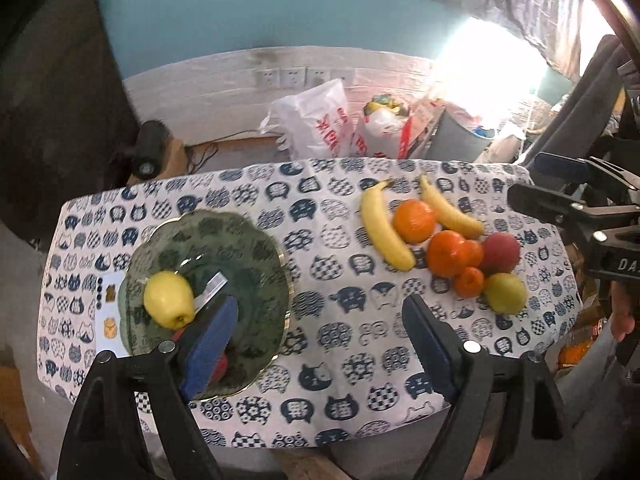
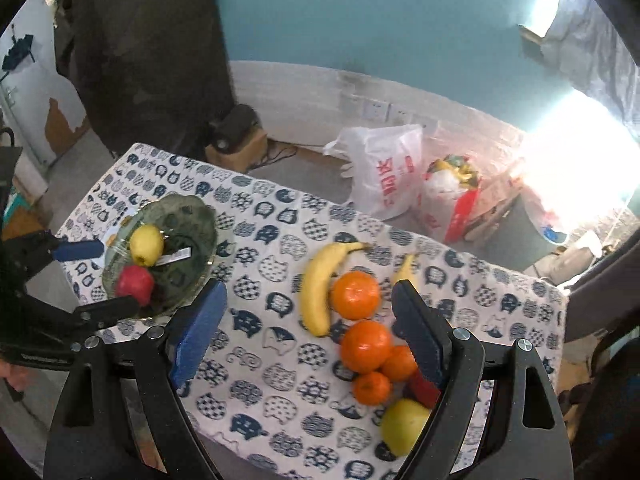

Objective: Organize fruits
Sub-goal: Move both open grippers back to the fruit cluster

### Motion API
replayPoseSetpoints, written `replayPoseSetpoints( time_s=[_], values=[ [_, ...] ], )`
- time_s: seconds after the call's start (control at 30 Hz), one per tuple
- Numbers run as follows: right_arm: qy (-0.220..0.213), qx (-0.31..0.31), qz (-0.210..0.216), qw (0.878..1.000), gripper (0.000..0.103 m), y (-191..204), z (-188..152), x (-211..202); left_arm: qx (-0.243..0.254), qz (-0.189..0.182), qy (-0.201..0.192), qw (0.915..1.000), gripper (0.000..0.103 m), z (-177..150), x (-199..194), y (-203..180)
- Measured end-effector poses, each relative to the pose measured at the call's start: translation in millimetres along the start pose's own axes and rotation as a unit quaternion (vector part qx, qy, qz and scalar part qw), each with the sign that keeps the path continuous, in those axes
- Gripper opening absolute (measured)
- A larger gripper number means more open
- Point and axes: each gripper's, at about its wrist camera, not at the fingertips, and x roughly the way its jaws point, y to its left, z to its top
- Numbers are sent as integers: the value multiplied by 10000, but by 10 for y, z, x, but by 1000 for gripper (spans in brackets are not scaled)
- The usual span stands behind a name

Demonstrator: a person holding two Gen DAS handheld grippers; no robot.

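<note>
While hovering above the surface: left claw spread wide and empty beside green bowl; right claw spread, empty, over oranges.

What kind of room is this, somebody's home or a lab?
Probably a lived-in home room, not a lab. A small table wears a cat-print tablecloth, filled plastic shopping bags sit on the floor by the wall, and household wall sockets line the whitewashed lower wall.

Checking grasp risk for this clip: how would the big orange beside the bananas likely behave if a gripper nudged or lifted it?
The orange looks round and smooth, so a nudge would probably roll it across the tablecloth. It sits beside a banana, which might stop it. It probably looks firm enough to clamp.
</note>
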Motion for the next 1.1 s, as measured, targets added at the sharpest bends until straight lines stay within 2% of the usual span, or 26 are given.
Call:
replayPoseSetpoints(
  time_s=[0.83, 1.1],
  values=[
    [53, 1053, -423, 9935, 84, -1134, -597, -331, 897, -364, 24, 9953, 86, 311, 154, -1101],
    [224, 1356, -377, 9898, 84, -1379, -749, -218, 910, -451, 281, 9944, 86, 359, 398, -1259]
  ],
)
